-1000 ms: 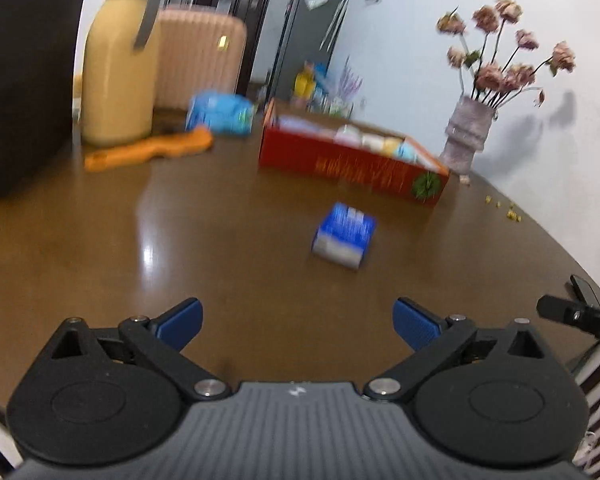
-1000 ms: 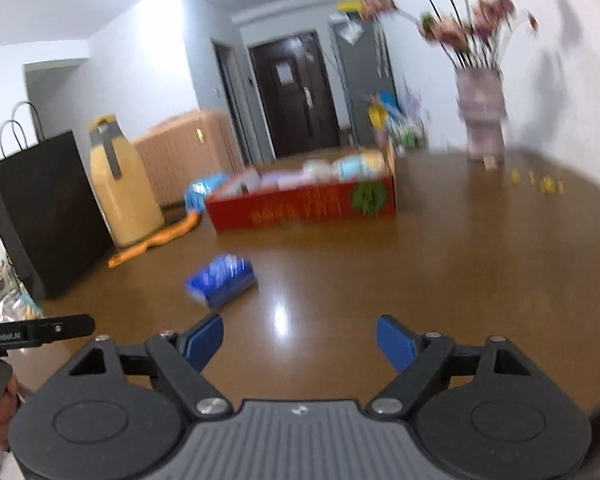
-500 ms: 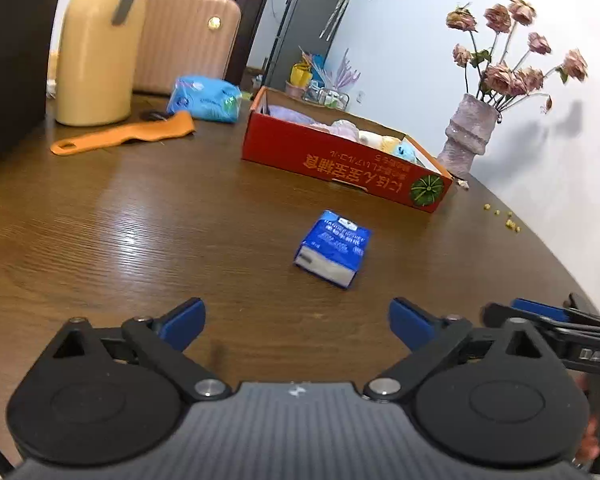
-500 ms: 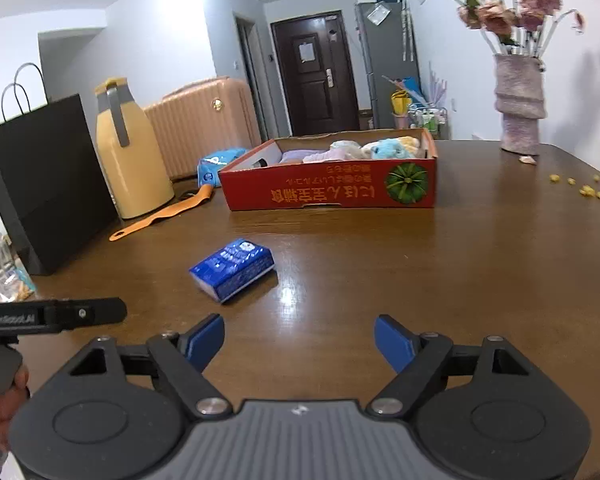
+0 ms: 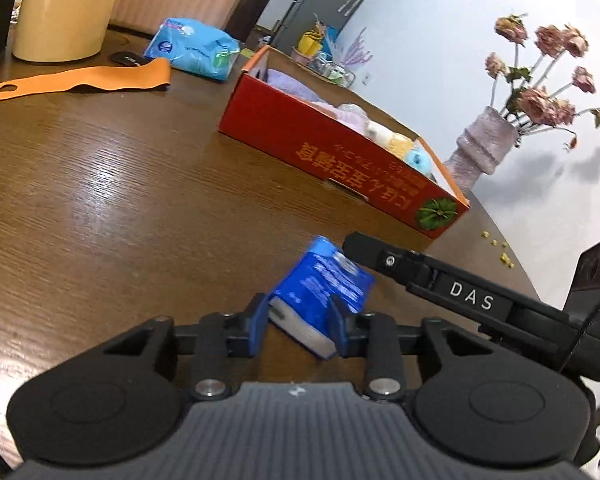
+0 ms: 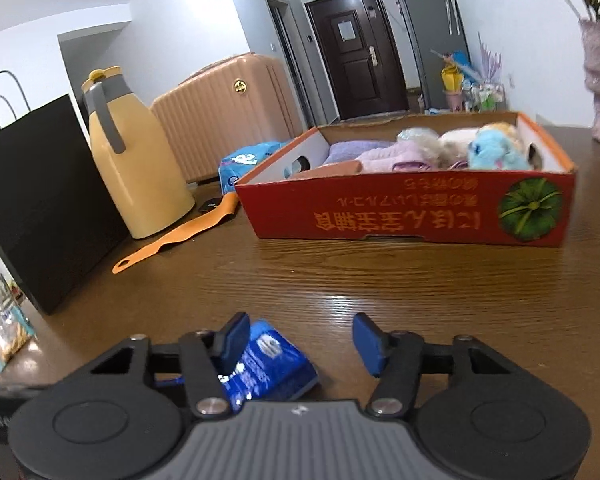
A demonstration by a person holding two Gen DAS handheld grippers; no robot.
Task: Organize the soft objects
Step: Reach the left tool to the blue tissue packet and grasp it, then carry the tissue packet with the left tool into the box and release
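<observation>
The blue tissue pack [image 5: 320, 288] is being clamped by the closing left gripper [image 5: 298, 326], while the right gripper [image 6: 300, 346], half-wide and closing, has the pack at its left pad; a lift toward the red cardboard box [image 6: 404, 216] ahead is judged next.

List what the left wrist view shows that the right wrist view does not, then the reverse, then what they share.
Only the left wrist view: the left gripper, jaws closing with the blue tissue pack between its pads, the right gripper seen from the side, the dried flowers in full, and yellow crumbs.

Only the right wrist view: the black paper bag, the dark door, the box's soft toys clearly, and the right gripper, jaws closing, its pads apart.

Both: the tissue pack, red box, yellow jug, orange strap, wooden table.
</observation>
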